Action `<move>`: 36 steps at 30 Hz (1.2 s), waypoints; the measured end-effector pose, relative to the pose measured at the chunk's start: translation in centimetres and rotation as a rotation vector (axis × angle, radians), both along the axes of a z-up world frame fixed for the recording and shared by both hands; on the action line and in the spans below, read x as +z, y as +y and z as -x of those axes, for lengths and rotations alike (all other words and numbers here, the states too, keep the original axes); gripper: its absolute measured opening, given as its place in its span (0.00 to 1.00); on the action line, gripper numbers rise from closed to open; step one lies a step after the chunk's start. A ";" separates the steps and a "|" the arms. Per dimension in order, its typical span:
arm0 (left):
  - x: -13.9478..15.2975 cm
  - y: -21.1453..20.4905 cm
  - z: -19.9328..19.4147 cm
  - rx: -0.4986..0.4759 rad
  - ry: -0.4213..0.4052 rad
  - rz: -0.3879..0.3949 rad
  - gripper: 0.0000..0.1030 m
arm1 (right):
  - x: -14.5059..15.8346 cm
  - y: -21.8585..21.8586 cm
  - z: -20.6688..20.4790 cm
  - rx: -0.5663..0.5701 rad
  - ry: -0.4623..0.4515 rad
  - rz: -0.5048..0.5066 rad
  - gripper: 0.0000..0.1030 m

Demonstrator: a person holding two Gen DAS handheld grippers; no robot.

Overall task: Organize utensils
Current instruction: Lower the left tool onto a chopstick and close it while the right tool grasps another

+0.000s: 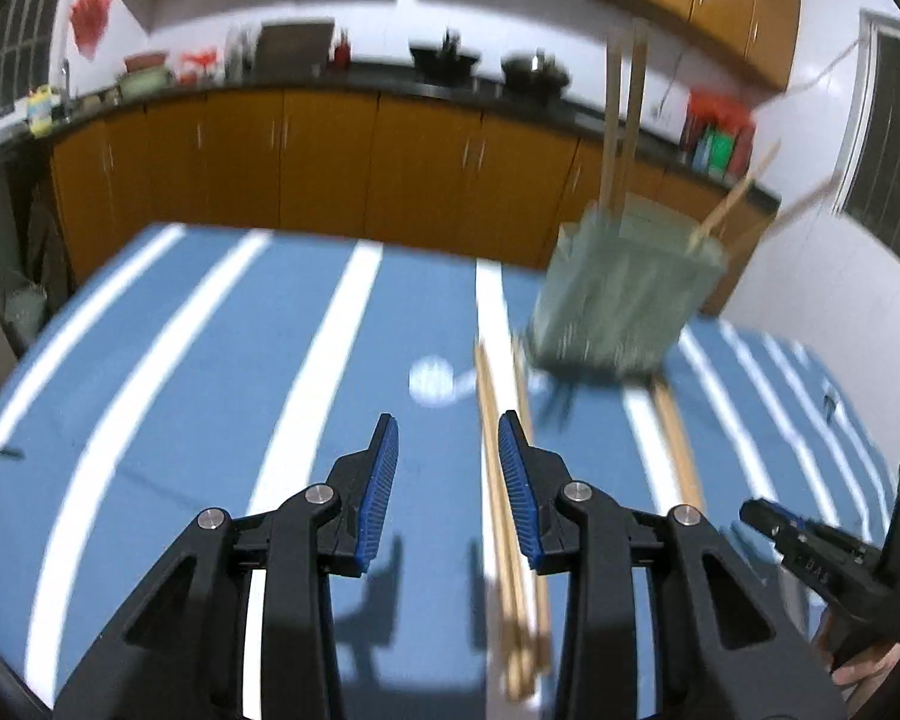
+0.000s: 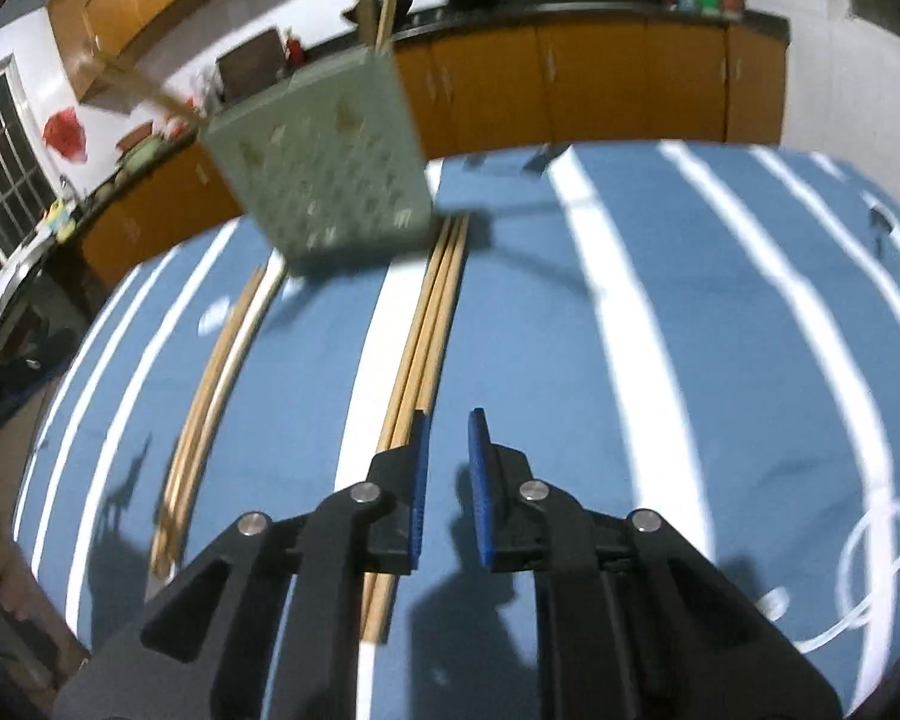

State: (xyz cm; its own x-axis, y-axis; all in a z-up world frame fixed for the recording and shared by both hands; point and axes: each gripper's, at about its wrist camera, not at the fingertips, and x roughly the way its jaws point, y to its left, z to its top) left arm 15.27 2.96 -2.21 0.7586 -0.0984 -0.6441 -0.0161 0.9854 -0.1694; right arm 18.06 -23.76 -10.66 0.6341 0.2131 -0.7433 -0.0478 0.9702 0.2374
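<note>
A pale green perforated utensil holder [image 1: 624,294] stands on the blue striped tablecloth [image 1: 210,360] with several wooden chopsticks [image 1: 621,120] sticking out of its top. It also shows in the right wrist view [image 2: 324,168]. A bundle of chopsticks [image 1: 510,516] lies on the cloth just inside my left gripper's right finger. My left gripper [image 1: 448,432] is open and empty above the cloth. A second bundle [image 2: 426,348] lies beside my right gripper [image 2: 448,420], which is open with a narrow gap and empty. A third bundle [image 2: 210,414] lies further left.
A clear looped tube [image 2: 870,570] lies on the cloth at the right. Orange kitchen cabinets [image 1: 330,168] and a dark counter with pots stand behind the table. The right gripper's body [image 1: 822,564] shows at the left wrist view's right edge.
</note>
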 end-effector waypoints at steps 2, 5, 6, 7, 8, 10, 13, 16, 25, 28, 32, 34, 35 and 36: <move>-1.6 -0.5 0.0 -0.019 0.044 -0.014 0.34 | -0.8 0.8 0.3 0.017 0.018 -0.001 0.14; -3.0 -0.9 0.2 -0.035 0.079 -0.019 0.34 | -1.2 1.5 0.0 0.033 0.037 0.007 0.13; -3.3 -1.0 0.1 -0.039 0.091 -0.020 0.34 | -1.3 1.7 0.0 0.037 0.043 0.008 0.12; -3.4 -1.2 0.0 -0.043 0.100 -0.021 0.34 | -1.0 1.7 -0.2 0.038 0.045 0.007 0.12; -3.8 -1.4 0.1 -0.044 0.106 -0.022 0.34 | -0.9 1.9 -0.3 0.040 0.045 0.011 0.12; -4.3 -1.7 0.4 -0.050 0.121 -0.020 0.33 | -0.9 2.1 -0.4 0.045 0.044 0.022 0.12; -5.0 -1.9 0.5 -0.059 0.138 -0.017 0.32 | -1.0 2.4 -0.5 0.052 0.043 0.049 0.10; -5.3 -2.1 0.3 -0.072 0.153 -0.010 0.29 | -1.0 2.3 -0.7 0.025 0.034 0.094 0.09; -6.1 -2.8 0.3 -0.113 0.185 -0.001 0.24 | -1.1 -0.1 -1.0 -0.050 0.041 0.093 0.08; -6.4 -3.1 0.3 -0.122 0.196 -0.007 0.23 | -1.1 -0.1 -1.0 -0.050 0.040 0.092 0.08; -6.4 -3.6 0.3 -0.131 0.196 -0.031 0.23 | -1.1 -0.2 -1.0 -0.051 0.043 0.087 0.08; -6.5 -3.8 0.3 -0.135 0.202 -0.037 0.22 | -1.1 -0.3 -0.9 -0.049 0.047 0.080 0.09; -6.4 -4.0 0.3 -0.133 0.199 -0.050 0.22 | -1.1 -0.3 -0.9 -0.047 0.048 0.078 0.09; -6.5 -4.2 0.3 -0.134 0.198 -0.063 0.22 | -1.1 -0.2 -0.8 -0.045 0.047 0.079 0.10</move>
State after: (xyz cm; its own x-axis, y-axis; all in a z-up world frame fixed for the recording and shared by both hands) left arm 14.99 -1.21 -8.66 0.6000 -0.1447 -0.7868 0.0887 0.9895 -0.1143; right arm 18.90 -23.95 -11.78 0.6056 0.1248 -0.7859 0.0061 0.9869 0.1614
